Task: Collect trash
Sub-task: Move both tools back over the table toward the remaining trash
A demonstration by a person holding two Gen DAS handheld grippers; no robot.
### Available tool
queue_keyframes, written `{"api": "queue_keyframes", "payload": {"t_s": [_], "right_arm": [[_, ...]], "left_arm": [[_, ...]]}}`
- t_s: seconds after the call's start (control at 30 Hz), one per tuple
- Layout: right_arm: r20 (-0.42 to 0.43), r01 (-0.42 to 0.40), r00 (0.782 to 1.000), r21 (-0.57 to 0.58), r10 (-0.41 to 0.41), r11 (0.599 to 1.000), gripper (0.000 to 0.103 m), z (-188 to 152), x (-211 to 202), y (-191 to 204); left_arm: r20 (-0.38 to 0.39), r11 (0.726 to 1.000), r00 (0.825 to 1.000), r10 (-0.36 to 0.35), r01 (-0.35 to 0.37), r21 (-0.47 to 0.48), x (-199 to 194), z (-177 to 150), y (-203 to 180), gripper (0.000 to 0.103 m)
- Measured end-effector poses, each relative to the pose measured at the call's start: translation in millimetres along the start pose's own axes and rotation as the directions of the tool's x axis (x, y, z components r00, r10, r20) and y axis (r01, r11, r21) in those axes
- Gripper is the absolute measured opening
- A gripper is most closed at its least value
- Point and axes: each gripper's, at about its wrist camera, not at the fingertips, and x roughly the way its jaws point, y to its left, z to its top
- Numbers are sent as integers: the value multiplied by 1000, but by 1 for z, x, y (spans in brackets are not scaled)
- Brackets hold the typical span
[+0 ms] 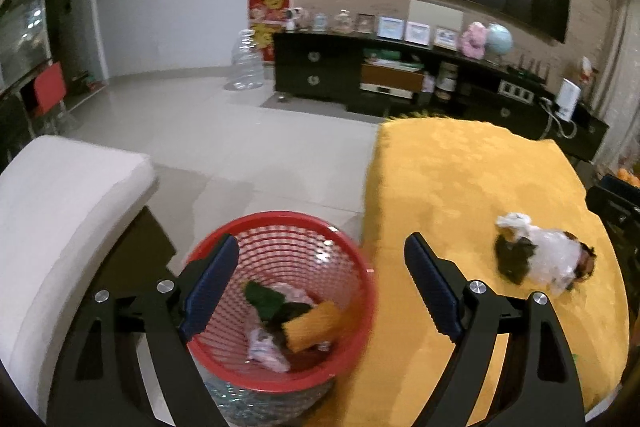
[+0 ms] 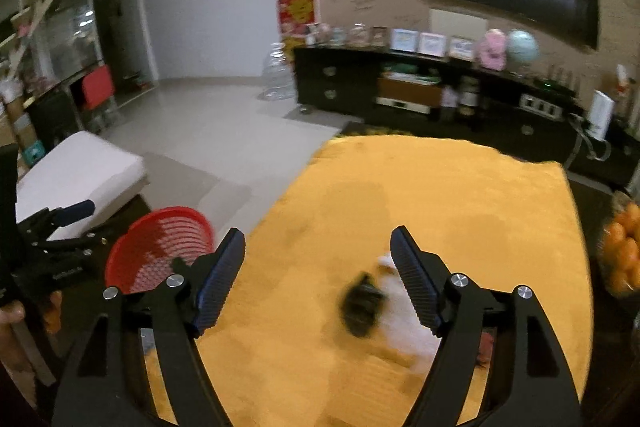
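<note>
Both sets of jaws stand spread and empty: our left gripper (image 1: 320, 283) over the red basket (image 1: 362, 269), our right gripper (image 2: 318, 279) above the yellow desk (image 2: 440, 195). The basket already holds scraps (image 1: 288, 323). One crumpled white bag (image 1: 548, 255) with dark bits is left on the desk.

My left claw (image 1: 320, 291) is matte black: two angled arms with slotted cut-outs, each pinned by two round silver screws. Its fingers (image 1: 212, 287) carry ribbed dark-blue pads facing inward. My right claw (image 2: 316, 279) is built the same, black arms, silver screws, serrated blue-black pads. From the right wrist view, the left claw's body shows small white lettering on black.
</note>
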Motion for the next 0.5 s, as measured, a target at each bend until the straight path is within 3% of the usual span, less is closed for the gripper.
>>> {"api": "queue_keyframes", "payload": {"t_s": [0.5], "right_arm": [[-65,201,979,170,-193,965,73,-74,-53,-92]], "left_arm": [[-45,981,991,-125,130,147,7,-21,-98,82]]}}
